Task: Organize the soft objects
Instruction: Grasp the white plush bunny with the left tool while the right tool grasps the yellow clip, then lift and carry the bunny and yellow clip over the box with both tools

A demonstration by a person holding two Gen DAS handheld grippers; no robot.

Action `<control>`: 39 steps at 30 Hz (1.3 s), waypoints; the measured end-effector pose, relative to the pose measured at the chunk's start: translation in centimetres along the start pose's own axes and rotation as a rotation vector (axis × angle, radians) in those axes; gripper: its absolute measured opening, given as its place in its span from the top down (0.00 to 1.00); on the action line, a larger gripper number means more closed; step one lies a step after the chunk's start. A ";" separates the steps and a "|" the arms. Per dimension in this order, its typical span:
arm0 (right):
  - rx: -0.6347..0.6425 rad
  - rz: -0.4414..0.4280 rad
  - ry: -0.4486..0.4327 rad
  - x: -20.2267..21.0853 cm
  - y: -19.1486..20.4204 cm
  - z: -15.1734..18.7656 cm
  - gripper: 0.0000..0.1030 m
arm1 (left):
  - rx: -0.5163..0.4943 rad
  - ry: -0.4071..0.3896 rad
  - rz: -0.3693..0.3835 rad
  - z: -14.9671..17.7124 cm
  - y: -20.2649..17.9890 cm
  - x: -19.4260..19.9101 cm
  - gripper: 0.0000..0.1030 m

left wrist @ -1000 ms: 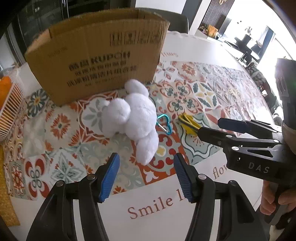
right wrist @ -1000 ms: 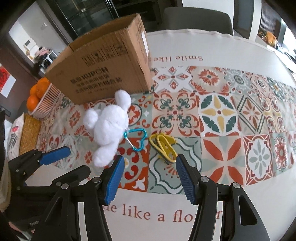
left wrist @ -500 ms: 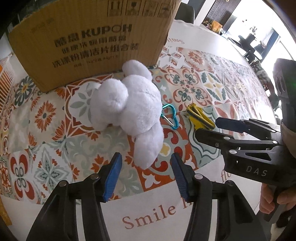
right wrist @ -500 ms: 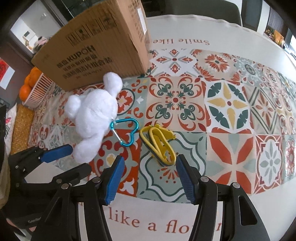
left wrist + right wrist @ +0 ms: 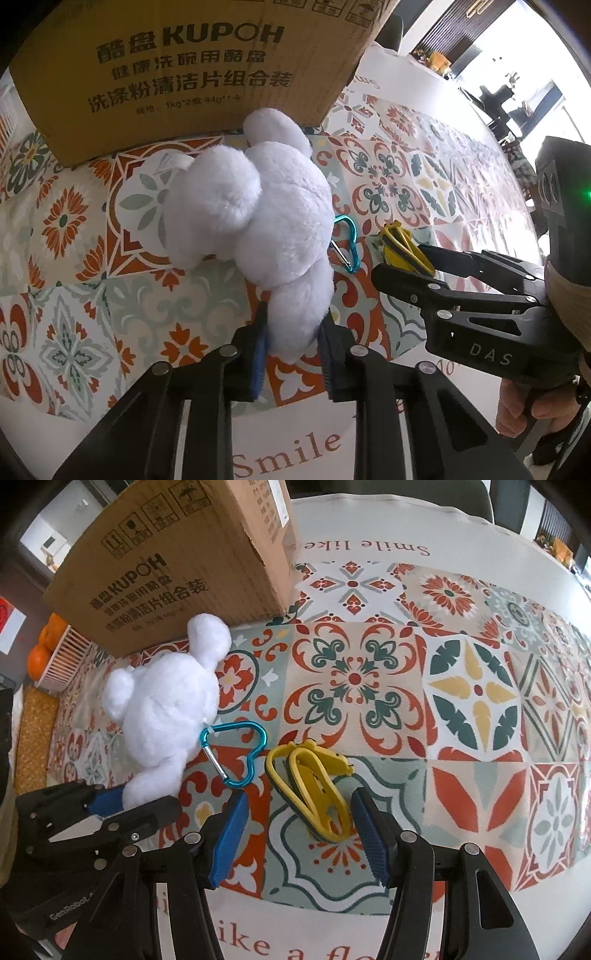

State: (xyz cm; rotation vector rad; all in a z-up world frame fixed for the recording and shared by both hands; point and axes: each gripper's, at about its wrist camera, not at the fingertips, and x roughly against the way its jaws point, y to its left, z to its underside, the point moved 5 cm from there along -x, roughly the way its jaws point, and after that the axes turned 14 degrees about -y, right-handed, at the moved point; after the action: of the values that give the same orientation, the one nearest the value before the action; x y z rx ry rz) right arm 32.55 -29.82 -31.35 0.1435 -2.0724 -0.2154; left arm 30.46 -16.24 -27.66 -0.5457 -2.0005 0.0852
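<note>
Left wrist view: my left claw (image 5: pixel 291 347) has just been closing and now pinches the white plush toy (image 5: pixel 258 214) lying on the counter (image 5: pixel 480 686) before the cardboard box (image 5: pixel 192 66). My right claw (image 5: pixel 299 827) stands half-open around, seemingly, a yellow clip (image 5: pixel 314 786), beside a blue carabiner (image 5: pixel 236 753).

Left hand-held gripper (image 5: pixel 292 341) pinched — right hand-held gripper (image 5: pixel 299 834) agape

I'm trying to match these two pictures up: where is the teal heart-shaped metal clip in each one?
Left wrist view: teal heart-shaped metal clip right of centre, mostly hidden behind the white plush toy.
Right wrist view: left of centre, in full view, tied to the toy's right side.
Shared landmark: brown cardboard box printed KUPOH, behind the toy.
</note>
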 end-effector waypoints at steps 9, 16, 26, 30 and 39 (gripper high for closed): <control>-0.012 -0.033 -0.036 -0.5 0.6 -0.3 0.75 | -0.012 -0.052 -0.002 -0.4 -0.2 0.7 0.82; -0.025 -0.049 -0.083 1.3 0.8 0.3 0.76 | -0.039 -0.122 -0.029 -0.4 -0.4 2.8 0.83; -0.017 -0.081 -0.161 5.6 2.8 0.0 0.76 | -0.019 -0.229 -0.007 -1.6 -0.5 6.6 0.84; -0.014 -0.089 -0.184 6.4 3.5 -0.6 0.76 | -0.017 -0.254 -0.006 -1.8 -0.4 7.9 0.84; 0.006 -0.107 -0.234 8.3 5.3 -1.7 0.76 | -0.026 -0.322 -0.014 -2.3 -0.4 10.9 0.84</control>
State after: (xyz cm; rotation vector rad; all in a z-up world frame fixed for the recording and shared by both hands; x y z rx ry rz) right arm 29.94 -26.37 -22.34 0.2428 -2.3003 -0.3034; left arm 28.19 -12.48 -17.40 -0.5618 -2.3206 0.1463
